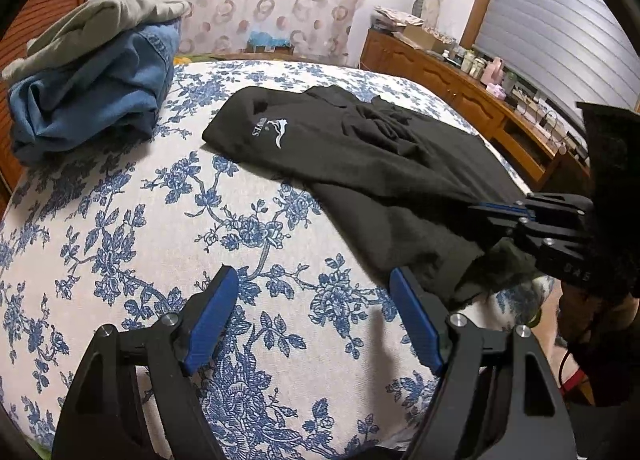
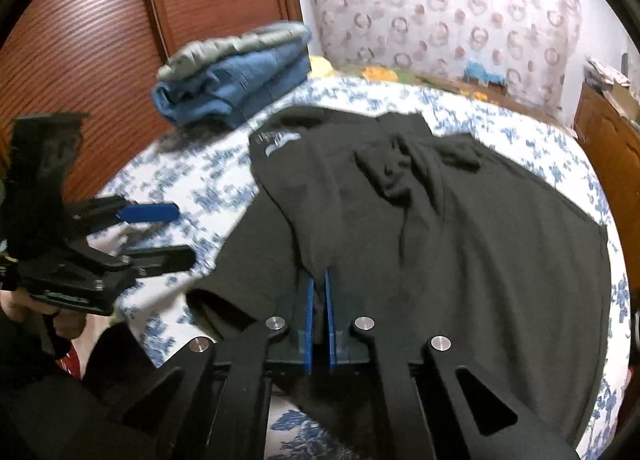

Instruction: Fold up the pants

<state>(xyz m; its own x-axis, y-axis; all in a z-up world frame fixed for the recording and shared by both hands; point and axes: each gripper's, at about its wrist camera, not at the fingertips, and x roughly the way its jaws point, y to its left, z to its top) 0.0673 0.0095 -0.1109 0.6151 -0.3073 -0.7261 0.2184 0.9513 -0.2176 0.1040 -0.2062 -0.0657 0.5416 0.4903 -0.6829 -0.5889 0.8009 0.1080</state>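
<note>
Hidden under the right gripper: the near hem of the one pair of black pants, spread on the floral bedspread, a fold pinched between closed pads. Blurred logo lettering. Left gripper spread wide, holding nothing. Two folded garments stacked beyond.

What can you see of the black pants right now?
The black pants lie spread and rumpled on the floral bedspread, soft matte fabric with a white logo near the far end and bunched folds mid-garment. The right gripper is shut on a pinched ridge at the near edge. The open left gripper hovers beside them, not touching.
</note>
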